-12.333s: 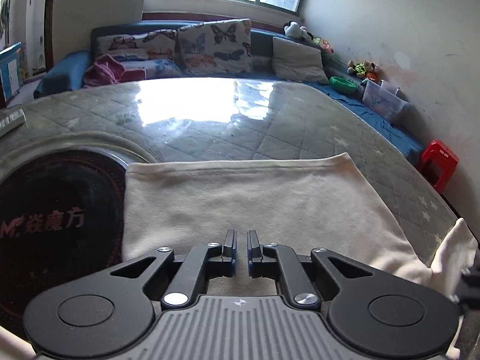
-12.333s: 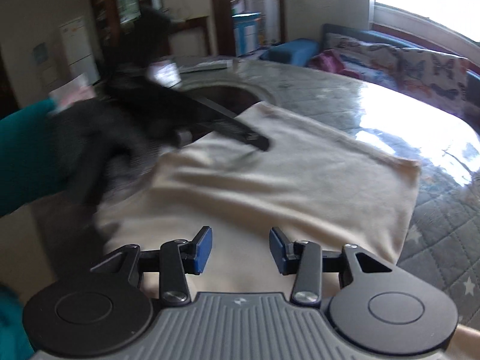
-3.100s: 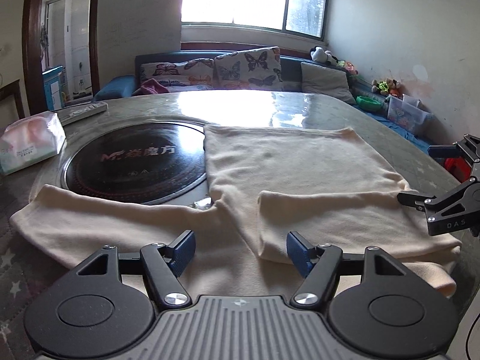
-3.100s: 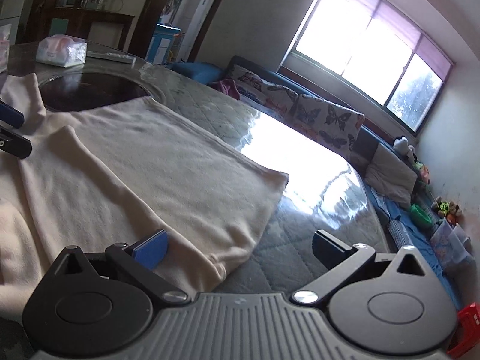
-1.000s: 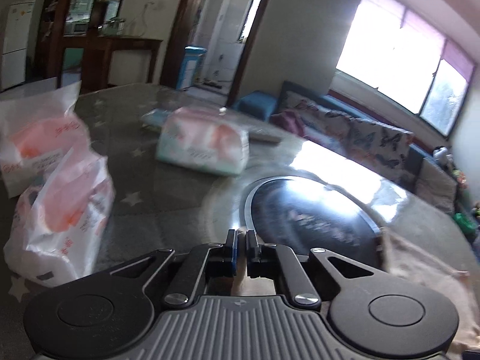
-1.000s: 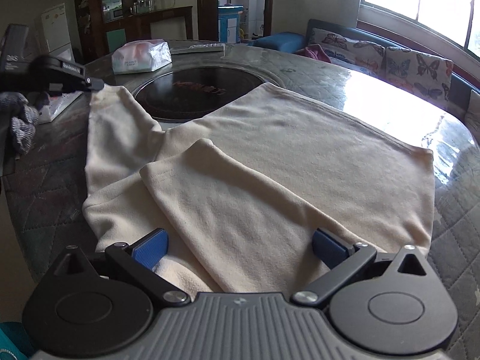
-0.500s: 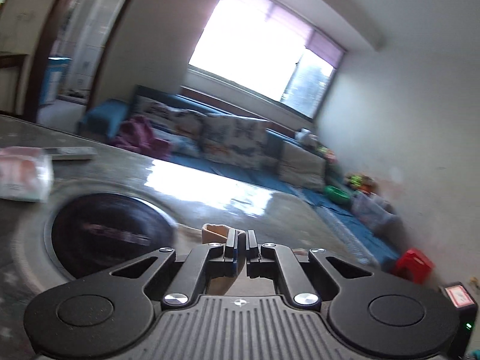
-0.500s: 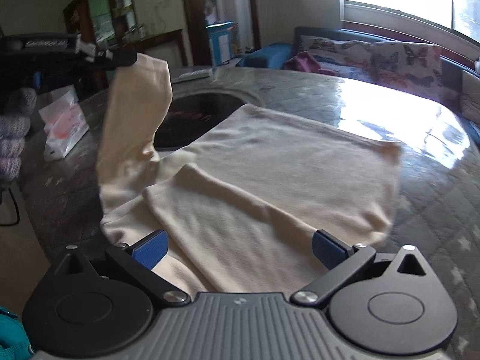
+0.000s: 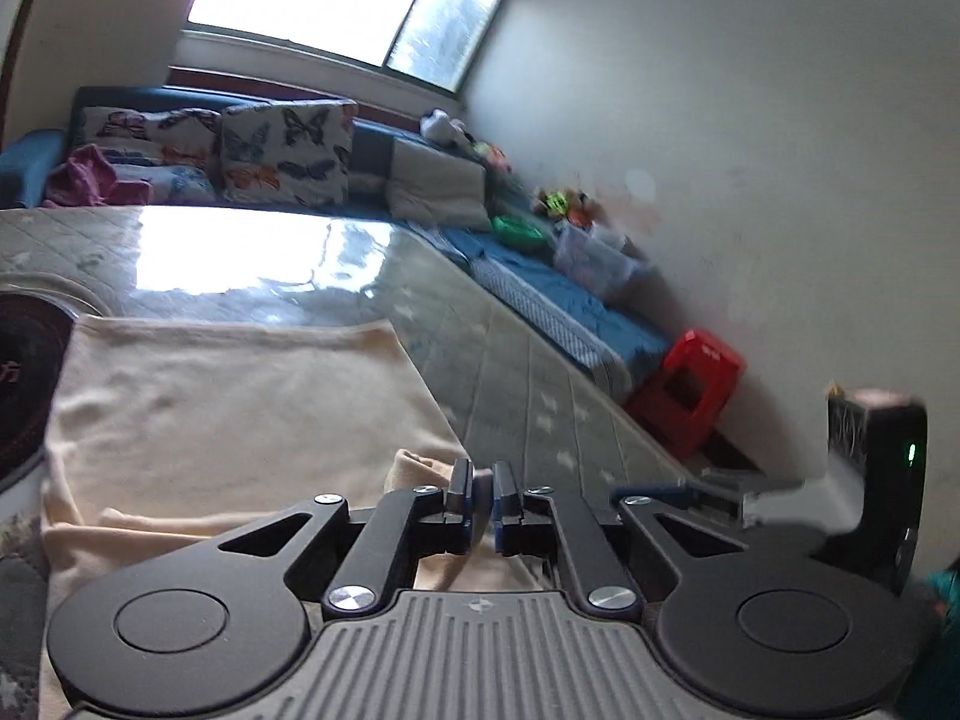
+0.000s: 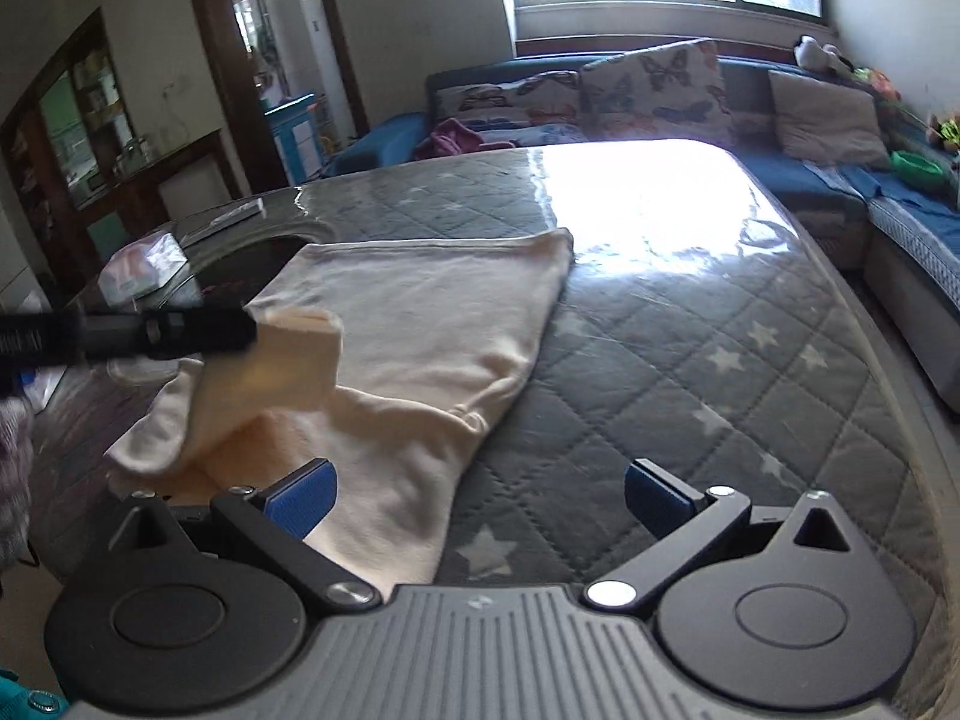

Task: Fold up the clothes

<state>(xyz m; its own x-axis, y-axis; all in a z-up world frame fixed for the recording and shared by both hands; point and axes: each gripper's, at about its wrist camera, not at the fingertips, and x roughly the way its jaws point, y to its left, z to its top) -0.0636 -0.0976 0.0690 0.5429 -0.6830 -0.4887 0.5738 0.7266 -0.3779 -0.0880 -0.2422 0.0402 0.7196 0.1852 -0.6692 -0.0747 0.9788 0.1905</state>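
Note:
A cream long-sleeved top (image 10: 432,324) lies spread on the quilted table; it also shows in the left wrist view (image 9: 210,396). My left gripper (image 9: 478,492) is shut on the cuff of its sleeve (image 9: 414,468) and holds the sleeve (image 10: 282,360) lifted over the body of the top. From the right wrist view the left gripper (image 10: 240,330) comes in from the left. My right gripper (image 10: 480,492) is open and empty, above the near right edge of the top.
The table (image 10: 720,360) has a grey star-quilted cover under glass and a dark round hotplate (image 9: 18,384) at the left. A tissue pack (image 10: 144,270) lies at the far left. A blue sofa with cushions (image 10: 660,90) and a red stool (image 9: 690,396) stand beyond the table.
My left gripper has carried the sleeve from the left side of the table up and across over the top's body. My right gripper has swung to the right and stays open.

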